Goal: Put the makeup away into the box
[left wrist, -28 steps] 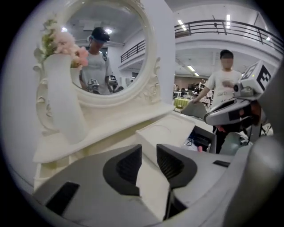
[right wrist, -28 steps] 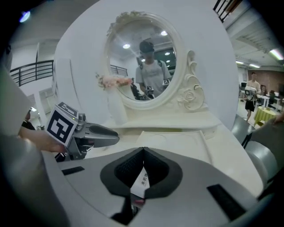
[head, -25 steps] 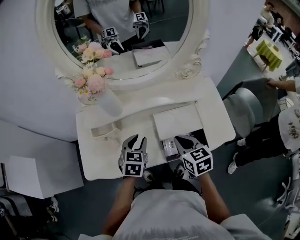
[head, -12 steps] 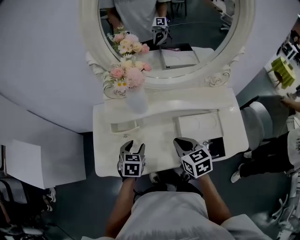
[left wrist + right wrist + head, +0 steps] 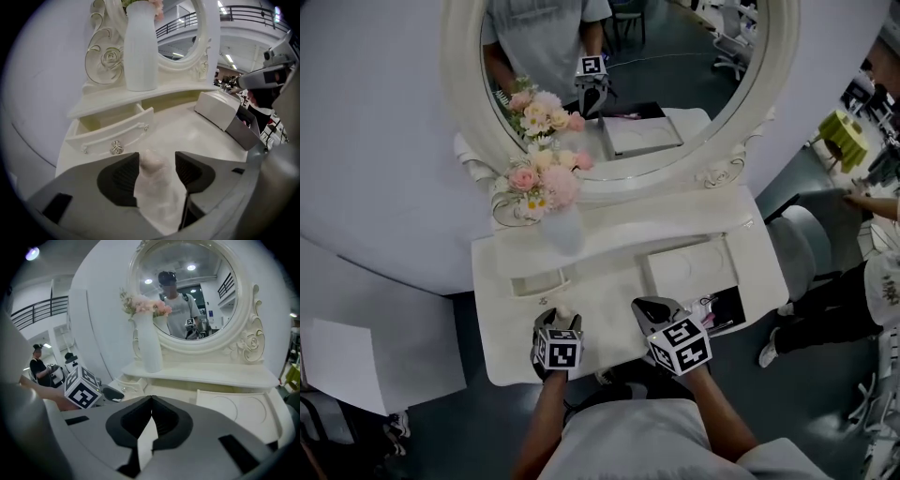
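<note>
Two jaws of the left gripper (image 5: 157, 156) have just been opening and stand apart around a pale pink makeup piece (image 5: 151, 165). It lies near the dressing table's (image 5: 609, 281) front edge, left of the box (image 5: 689, 269). The head view barely shows it. The right gripper (image 5: 151, 398) is closed on nothing, plain only in its own view.

bare tabletop (image 5: 609, 302) between open drawer (image 5: 532, 280) and box (image 5: 689, 266)

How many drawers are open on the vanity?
1: the drawer under the shelf, just below the vase. Any closed drawers may be hidden from these views.
</note>
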`<act>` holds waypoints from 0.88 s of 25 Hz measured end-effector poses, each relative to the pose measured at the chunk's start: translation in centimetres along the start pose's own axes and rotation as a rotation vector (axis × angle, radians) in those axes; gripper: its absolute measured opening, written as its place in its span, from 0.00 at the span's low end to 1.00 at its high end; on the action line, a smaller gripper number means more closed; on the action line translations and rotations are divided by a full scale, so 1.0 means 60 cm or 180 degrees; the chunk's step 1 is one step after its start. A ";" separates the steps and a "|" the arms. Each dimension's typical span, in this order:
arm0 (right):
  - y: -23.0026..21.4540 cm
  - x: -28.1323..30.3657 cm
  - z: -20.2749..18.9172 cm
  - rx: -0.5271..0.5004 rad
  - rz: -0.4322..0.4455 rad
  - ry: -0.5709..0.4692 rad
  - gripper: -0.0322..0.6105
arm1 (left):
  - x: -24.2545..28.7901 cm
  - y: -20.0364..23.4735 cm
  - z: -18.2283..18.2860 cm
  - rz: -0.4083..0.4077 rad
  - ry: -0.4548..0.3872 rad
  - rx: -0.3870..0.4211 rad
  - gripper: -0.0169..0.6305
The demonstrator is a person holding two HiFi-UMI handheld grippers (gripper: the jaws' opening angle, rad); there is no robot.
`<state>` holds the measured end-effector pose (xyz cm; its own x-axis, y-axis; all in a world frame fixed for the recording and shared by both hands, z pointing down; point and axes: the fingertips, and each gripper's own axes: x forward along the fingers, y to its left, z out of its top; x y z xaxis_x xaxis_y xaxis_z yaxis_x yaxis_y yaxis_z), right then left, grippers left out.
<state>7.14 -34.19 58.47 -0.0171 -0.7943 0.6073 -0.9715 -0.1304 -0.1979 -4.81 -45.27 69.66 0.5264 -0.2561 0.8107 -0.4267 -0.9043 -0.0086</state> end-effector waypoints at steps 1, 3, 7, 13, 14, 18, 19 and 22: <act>-0.002 -0.001 0.000 0.0007 -0.0017 0.0004 0.05 | 0.004 0.001 -0.001 0.0015 0.0012 0.0024 0.42; -0.008 -0.006 -0.002 0.0023 -0.0060 0.0013 0.05 | 0.010 0.003 0.001 0.0068 0.0010 0.0085 0.41; -0.012 -0.010 -0.012 0.0050 -0.0095 0.0032 0.05 | 0.013 0.014 -0.003 0.0181 0.0008 0.0126 0.33; -0.018 -0.021 -0.021 0.0061 -0.0112 0.0015 0.05 | 0.010 0.020 -0.005 0.0232 0.0043 0.0154 0.28; -0.020 -0.025 -0.021 0.0064 -0.0119 0.0005 0.05 | 0.009 0.018 -0.004 0.0215 0.0046 0.0135 0.28; -0.034 -0.047 -0.023 0.0110 -0.0171 -0.0055 0.05 | 0.000 -0.004 0.011 0.0044 -0.0024 0.0047 0.27; -0.040 -0.054 -0.026 0.0122 -0.0193 -0.0068 0.05 | -0.003 -0.014 0.019 0.0008 -0.0070 0.0084 0.26; -0.057 -0.076 -0.035 0.0171 -0.0259 -0.0094 0.05 | -0.015 -0.055 0.050 -0.0110 -0.0220 0.0329 0.26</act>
<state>10.06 -28.89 58.02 0.0692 -0.7969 0.6002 -0.9553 -0.2263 -0.1903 -1.64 -43.08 67.21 0.5904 -0.2440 0.7694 -0.3312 -0.9425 -0.0447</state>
